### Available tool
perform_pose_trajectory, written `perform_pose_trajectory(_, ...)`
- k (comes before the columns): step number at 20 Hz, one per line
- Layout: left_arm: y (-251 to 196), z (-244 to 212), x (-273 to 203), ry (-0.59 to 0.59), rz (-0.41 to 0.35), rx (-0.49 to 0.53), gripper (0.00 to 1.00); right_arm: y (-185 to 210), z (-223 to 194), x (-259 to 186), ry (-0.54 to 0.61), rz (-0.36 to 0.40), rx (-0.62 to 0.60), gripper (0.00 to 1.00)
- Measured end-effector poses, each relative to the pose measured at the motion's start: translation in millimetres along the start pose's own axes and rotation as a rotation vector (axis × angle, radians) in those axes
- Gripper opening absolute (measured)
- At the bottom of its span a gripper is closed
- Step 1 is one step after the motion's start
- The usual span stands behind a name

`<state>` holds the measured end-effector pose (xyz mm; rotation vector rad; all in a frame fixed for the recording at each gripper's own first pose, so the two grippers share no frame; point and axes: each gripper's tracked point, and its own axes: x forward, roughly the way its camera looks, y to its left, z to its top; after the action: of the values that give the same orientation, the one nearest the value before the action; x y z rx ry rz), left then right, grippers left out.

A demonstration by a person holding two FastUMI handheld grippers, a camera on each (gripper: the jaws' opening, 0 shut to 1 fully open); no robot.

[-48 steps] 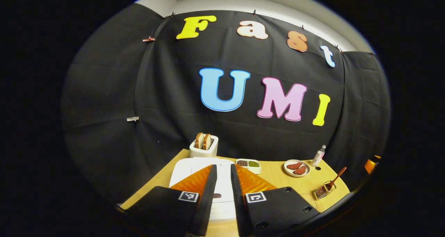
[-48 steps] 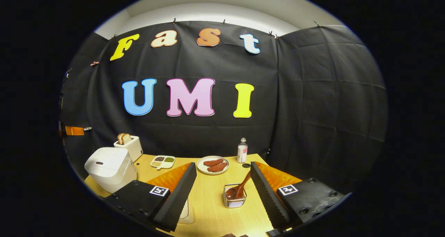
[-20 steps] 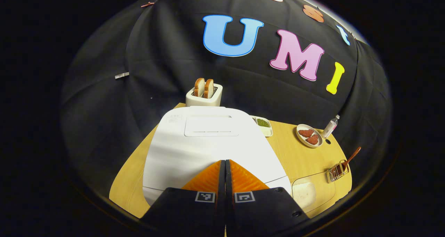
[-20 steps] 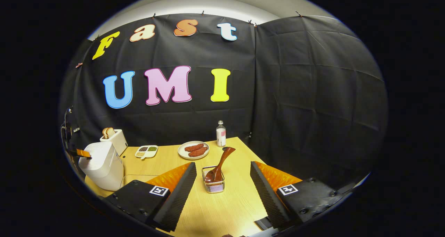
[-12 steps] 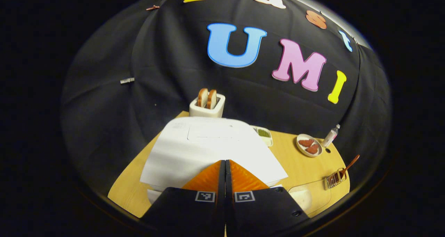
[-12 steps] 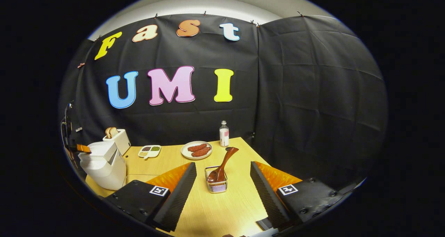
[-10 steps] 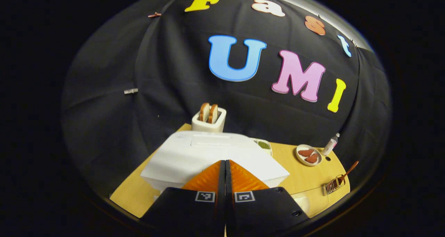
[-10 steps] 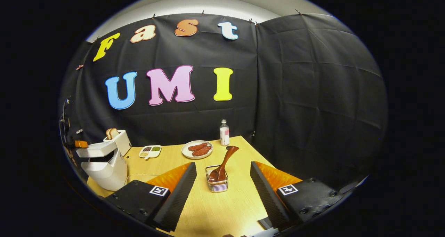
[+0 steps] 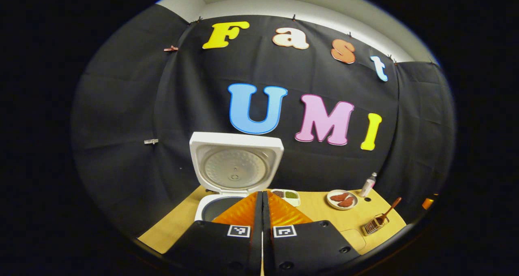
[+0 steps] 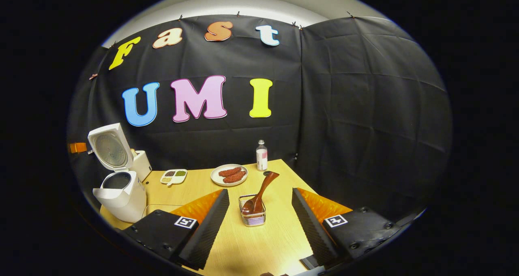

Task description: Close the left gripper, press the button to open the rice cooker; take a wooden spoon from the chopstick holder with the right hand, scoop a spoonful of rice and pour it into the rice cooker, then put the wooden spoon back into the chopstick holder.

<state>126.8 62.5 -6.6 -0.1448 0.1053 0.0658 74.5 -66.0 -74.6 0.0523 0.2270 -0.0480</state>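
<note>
The white rice cooker [image 9: 211, 211] stands open, its lid [image 9: 236, 164] upright and the dark inner pot showing. My left gripper [image 9: 262, 193] is shut on nothing, its tips just in front of the cooker and above its front edge. In the right gripper view the cooker [image 10: 121, 197] is at the far left with its lid [image 10: 108, 146] up. My right gripper [image 10: 259, 192] is open, with the wire chopstick holder [image 10: 254, 216] between and beyond its fingers. The wooden spoon [image 10: 263, 189] leans in the holder, handle up and to the right.
On the wooden table [image 10: 194, 187] stand a toaster [image 10: 141, 164], a divided dish of grains [image 10: 173, 175], a plate of meat [image 10: 229, 174] and a small bottle [image 10: 262, 155]. A clear shallow tray [image 9: 353, 237] lies right of the cooker. Black cloth walls close the back and right.
The left gripper shut and pressed on the cooker's front; the lid sprang from flat to upright while the gripper drew back. The right gripper neared the holder and stayed open.
</note>
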Motion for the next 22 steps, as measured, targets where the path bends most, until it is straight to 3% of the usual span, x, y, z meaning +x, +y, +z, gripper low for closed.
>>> perform_pose_trajectory(5,-20,-26,-22,0.033,-0.04,-0.029,0.07,7,7,14,0.003,0.023,-0.008,0.98)
perform_pose_trajectory(13,-63,-24,-49,0.005,-0.099,0.002,0.13,1,18,53,0.003,0.05,-0.029,0.98)
perform_pose_trajectory(14,-69,-26,-51,-0.001,-0.104,0.001,0.2,-1,17,59,0.011,0.056,-0.032,0.98)
perform_pose_trajectory(16,-80,-39,-53,0.021,-0.114,-0.007,0.54,-6,14,72,0.032,0.063,-0.035,0.98)
perform_pose_trajectory(18,-82,-54,-56,0.053,-0.091,-0.006,0.76,-8,7,87,0.066,0.078,-0.027,0.98)
perform_pose_trajectory(19,-82,-57,-57,0.063,-0.076,-0.006,0.82,-9,4,95,0.081,0.087,-0.022,0.98)
perform_pose_trajectory(20,-84,-61,-57,0.07,-0.06,-0.009,0.95,-10,2,103,0.089,0.091,-0.018,0.98)
perform_pose_trajectory(22,-86,-68,-58,0.086,-0.022,-0.005,0.96,-11,-7,120,0.119,0.109,-0.015,0.98)
